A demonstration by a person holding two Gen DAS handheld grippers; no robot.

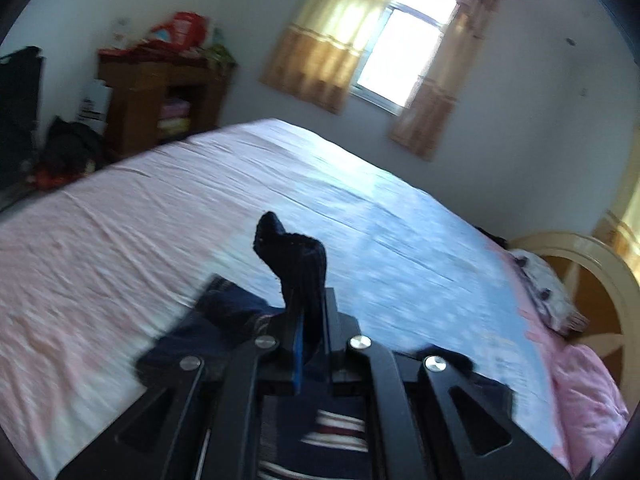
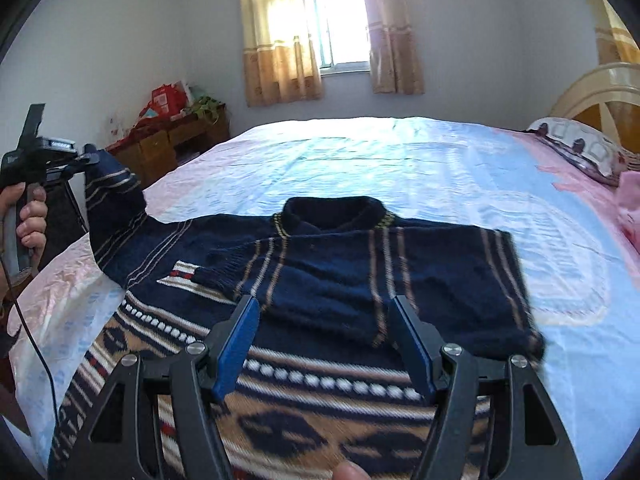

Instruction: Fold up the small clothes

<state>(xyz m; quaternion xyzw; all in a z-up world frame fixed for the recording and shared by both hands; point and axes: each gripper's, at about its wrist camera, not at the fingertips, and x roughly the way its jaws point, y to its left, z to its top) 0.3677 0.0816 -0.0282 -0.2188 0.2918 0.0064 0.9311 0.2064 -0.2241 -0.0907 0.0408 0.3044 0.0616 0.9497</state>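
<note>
While lifted off the bed (image 2: 400, 160) by left tongs (image 2: 86, 159) clenched on its cuff (image 1: 292, 256), sleeve (image 2: 116, 208) could slip or drag sweater (image 2: 320, 280) askew; right tongs (image 2: 326, 344) spread wide, hovering empty above.

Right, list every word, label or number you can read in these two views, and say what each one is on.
No text can be read in either view.
Red packages on the wooden cabinet: print too blurred to read.
White bag beside the cabinet: dark markings, blurred.
Sweater: only knitted stripes and patterns, no lettering.
</note>
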